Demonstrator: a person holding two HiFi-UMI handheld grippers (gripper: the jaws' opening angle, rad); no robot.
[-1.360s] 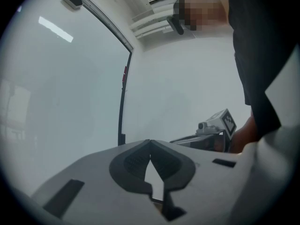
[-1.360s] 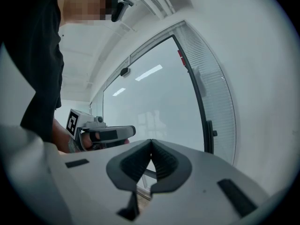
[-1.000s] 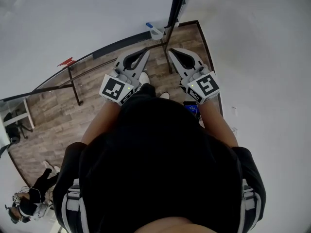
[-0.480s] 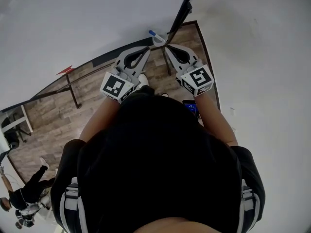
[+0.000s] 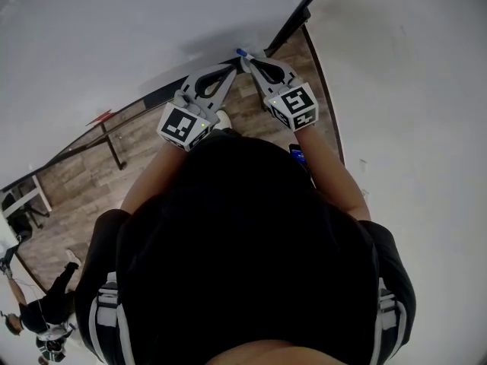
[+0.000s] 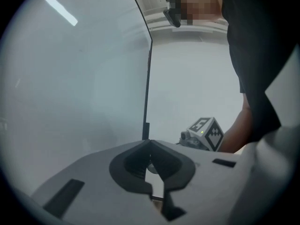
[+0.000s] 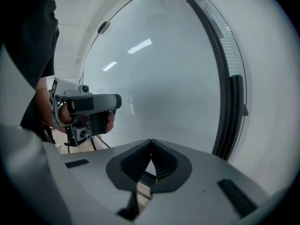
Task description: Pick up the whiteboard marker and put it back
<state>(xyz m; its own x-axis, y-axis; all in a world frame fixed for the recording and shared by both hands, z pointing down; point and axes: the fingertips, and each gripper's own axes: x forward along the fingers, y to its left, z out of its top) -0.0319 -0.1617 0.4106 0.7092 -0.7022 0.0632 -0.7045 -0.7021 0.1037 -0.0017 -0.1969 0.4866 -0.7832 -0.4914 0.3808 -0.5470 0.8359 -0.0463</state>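
Note:
The whiteboard marker (image 5: pixel 240 52) shows only its blue cap, poking up at the bottom corner of the whiteboard (image 5: pixel 114 29); its body is hidden behind the grippers. My right gripper (image 5: pixel 248 59) is shut with its tips right beside that cap, and whether they touch it I cannot tell. In the right gripper view the right gripper (image 7: pixel 151 141) has nothing between its closed jaws. My left gripper (image 5: pixel 231 69) is shut and empty just left of the right one, pointing at the same corner. Its tips meet in the left gripper view, where the left gripper (image 6: pixel 149 141) faces the board.
The whiteboard's black frame post (image 5: pixel 293 23) rises by a white wall (image 5: pixel 396 90). Black stand legs (image 5: pixel 114 144) cross the wooden floor (image 5: pixel 84 181). Another person (image 5: pixel 34 318) stands at the lower left. A blue phone (image 5: pixel 297 156) shows at my waist.
Both grippers have moved forward and up in the head view, closing on the whiteboard's corner; the right tips now reach the marker's blue cap. Both stay shut.

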